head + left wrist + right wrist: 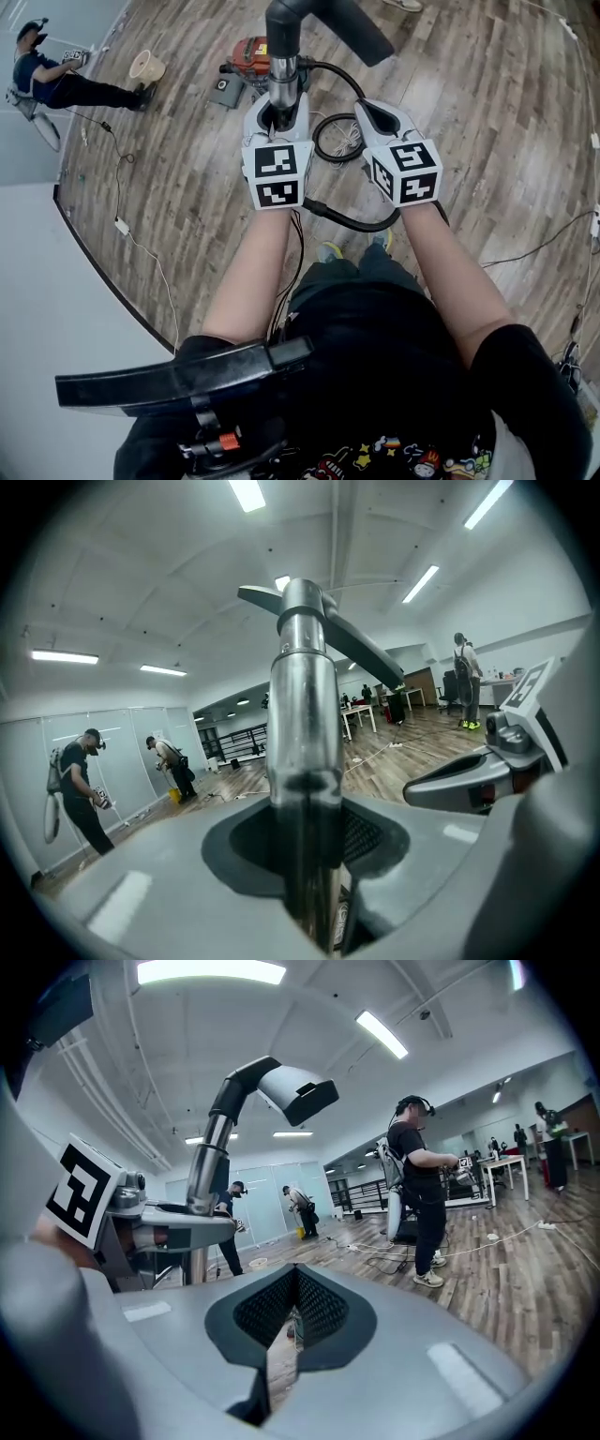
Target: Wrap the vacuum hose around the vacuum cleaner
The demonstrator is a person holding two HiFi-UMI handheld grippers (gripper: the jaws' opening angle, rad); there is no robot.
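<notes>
My left gripper [278, 111] is shut on the vacuum's upright metal tube [283, 75], which fills the middle of the left gripper view [305, 724] between the jaws. The tube rises to a black elbow and nozzle head [295, 1091]. Beside it, my right gripper [375, 117] is shut with nothing between its jaws; only a thin slit shows. A black hose [347, 220] curves under the right gripper and coils on the floor [336, 139]. Beyond the tube, on the wooden floor, stands the red vacuum cleaner [248, 54].
A person [47, 80] crouches at the far left near a tan bucket-like object [146, 66]. Cables [117, 178] trail across the floor. Another person [422, 1194] stands to the right. A black bar [178, 375] sits close under the head camera.
</notes>
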